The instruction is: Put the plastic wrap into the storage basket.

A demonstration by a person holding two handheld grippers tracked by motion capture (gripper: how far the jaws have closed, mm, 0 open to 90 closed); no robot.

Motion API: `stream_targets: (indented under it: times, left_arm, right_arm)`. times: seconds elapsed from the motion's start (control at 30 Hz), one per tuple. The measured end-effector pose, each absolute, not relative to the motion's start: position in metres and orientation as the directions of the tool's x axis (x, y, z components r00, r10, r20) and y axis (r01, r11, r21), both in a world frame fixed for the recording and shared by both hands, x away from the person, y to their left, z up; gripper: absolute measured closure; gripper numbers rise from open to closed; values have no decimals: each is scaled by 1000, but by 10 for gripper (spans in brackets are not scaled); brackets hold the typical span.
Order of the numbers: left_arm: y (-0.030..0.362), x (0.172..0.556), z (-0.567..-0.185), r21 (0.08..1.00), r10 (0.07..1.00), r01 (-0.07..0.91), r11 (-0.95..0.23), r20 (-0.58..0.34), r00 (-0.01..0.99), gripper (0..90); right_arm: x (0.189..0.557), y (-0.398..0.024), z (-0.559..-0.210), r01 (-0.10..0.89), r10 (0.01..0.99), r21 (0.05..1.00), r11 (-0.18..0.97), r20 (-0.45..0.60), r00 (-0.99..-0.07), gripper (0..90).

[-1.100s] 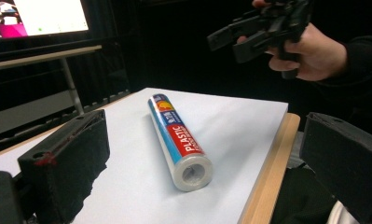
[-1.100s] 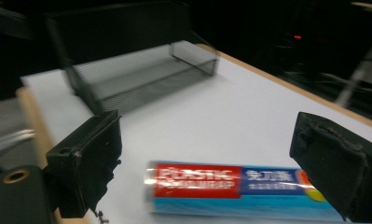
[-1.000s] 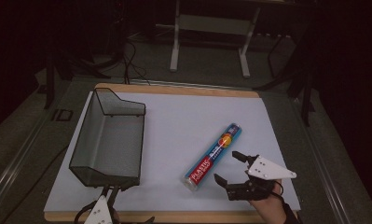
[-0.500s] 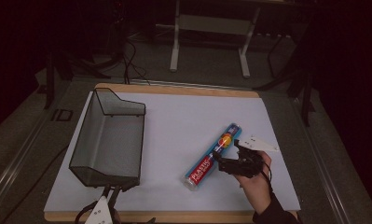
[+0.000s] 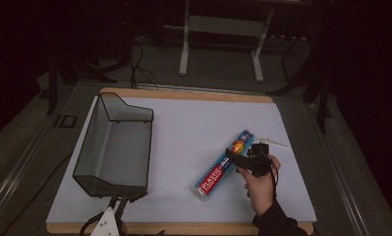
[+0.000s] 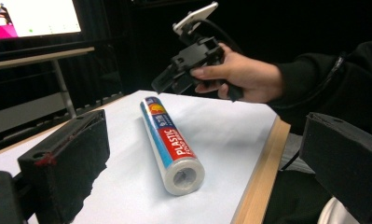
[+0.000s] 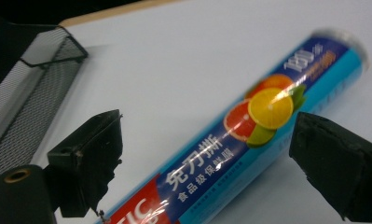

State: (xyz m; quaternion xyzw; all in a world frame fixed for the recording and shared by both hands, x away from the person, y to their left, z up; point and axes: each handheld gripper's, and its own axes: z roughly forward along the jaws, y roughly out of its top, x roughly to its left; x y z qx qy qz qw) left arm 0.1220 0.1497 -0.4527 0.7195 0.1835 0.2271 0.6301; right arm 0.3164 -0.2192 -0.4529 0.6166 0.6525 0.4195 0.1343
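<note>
A roll of plastic food wrap [image 5: 222, 166] in a blue and red label lies slantwise on the white table top [image 5: 193, 118], right of the middle. My right gripper [image 5: 234, 161], held in a hand, hovers over the roll's far half. In the right gripper view it [image 7: 211, 158] is open, one black jaw on each side of the roll [image 7: 249, 135] at its citrus picture, neither visibly touching. My left gripper [image 5: 119, 202] sits low at the front edge, by the basket's near end. It [image 6: 207, 163] is open and faces the roll's near end [image 6: 181, 175].
A black wire-mesh basket [image 5: 115, 145] stands lengthwise along the table's left side, its rim seen in the right gripper view [image 7: 48, 51]. The table's wooden edge [image 5: 183, 92] runs at the back. Desk legs [image 5: 184, 44] and cables lie on the dark floor beyond.
The right gripper has moved from near the table's front right corner forward and left, over the roll, so its open jaws now straddle it. The left gripper and the roll have stayed put.
</note>
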Motion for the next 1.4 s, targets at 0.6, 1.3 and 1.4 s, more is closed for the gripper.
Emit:
stream_targets:
  times: [0.6, 1.3, 1.4]
  left_arm:
    - [147, 121, -453, 988, 541, -23, -154, 103, 835, 23]
    - [144, 121, -455, 982, 529, -15, -187, 114, 841, 23]
    - [143, 122, -456, 982, 527, -8, -190, 109, 843, 23]
  right_arm:
    - [347, -233, -498, 810, 796, 421, -409, 598, 91, 95]
    - [364, -221, -520, 849, 696, 217, -482, 683, 221, 246]
    - [364, -224, -521, 843, 679, 205, -498, 696, 232, 257]
